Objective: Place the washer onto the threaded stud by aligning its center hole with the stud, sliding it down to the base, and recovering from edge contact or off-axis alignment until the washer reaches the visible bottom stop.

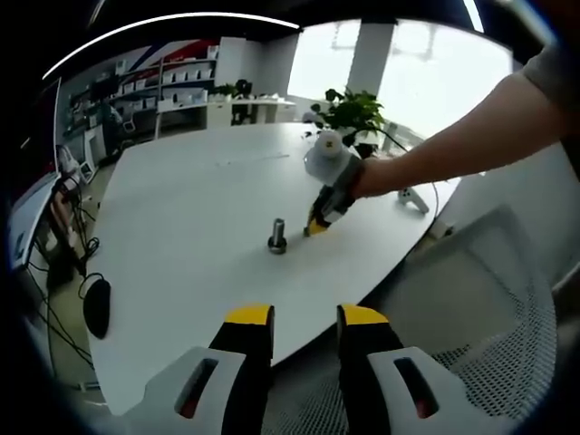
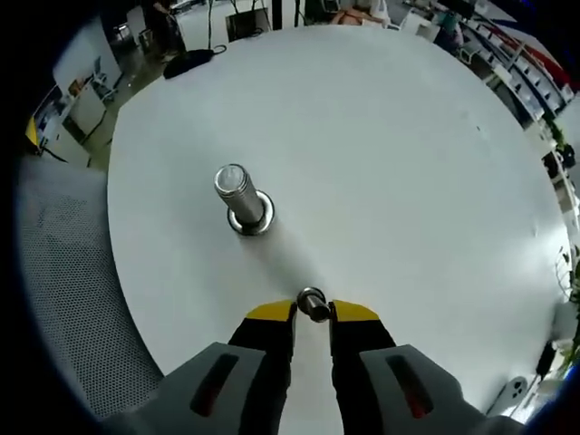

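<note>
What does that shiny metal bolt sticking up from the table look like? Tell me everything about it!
The bolt is shiny silver metal with ridged threads along its shaft and a flat round top. It stands upright on a wider ring-shaped base that rests on the white table. Nothing grips it. The right gripper sits a little way off, pinching a small metal washer. In the left gripper view the bolt looks small, standing alone near the table's middle.

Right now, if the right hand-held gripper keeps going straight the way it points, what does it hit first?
Probably the stud. The right hand-held gripper, shut on the washer, points roughly at it across bare table, with nothing between. Depth and height are unclear, so it could pass over or beside.
</note>
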